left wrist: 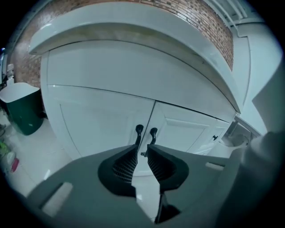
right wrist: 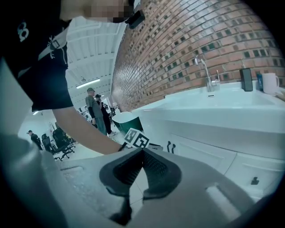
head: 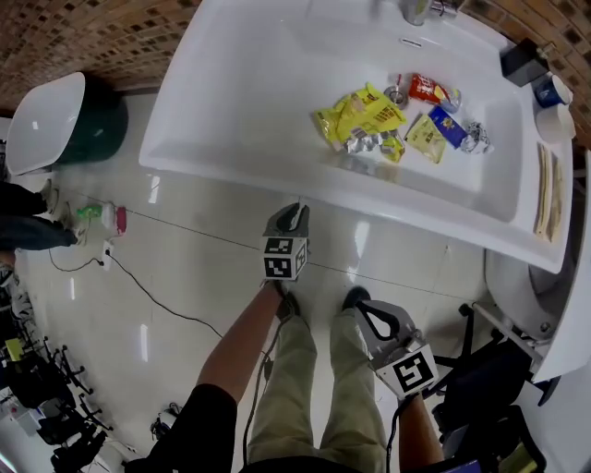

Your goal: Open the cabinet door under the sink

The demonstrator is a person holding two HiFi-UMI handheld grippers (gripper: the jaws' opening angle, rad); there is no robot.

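Observation:
The white cabinet under the sink has two doors (left wrist: 100, 120) that meet at a centre seam, each with a black handle: left handle (left wrist: 139, 132), right handle (left wrist: 153, 133). My left gripper (left wrist: 141, 150) points at that seam from a short way off. It is open by a narrow gap, with nothing between its pads. In the head view the left gripper (head: 294, 212) hangs just below the sink's front rim (head: 277, 180). My right gripper (right wrist: 142, 152) is shut on nothing, lower and to the right (head: 362, 312), away from the cabinet. The handles (right wrist: 171, 147) show small in the right gripper view.
Several snack wrappers (head: 388, 120) lie in the basin below the faucet (head: 420, 9). A green bin with a white lid (head: 55, 125) stands left of the cabinet. A cable (head: 157, 300) runs across the tiled floor. People (right wrist: 95, 111) stand far off in the room.

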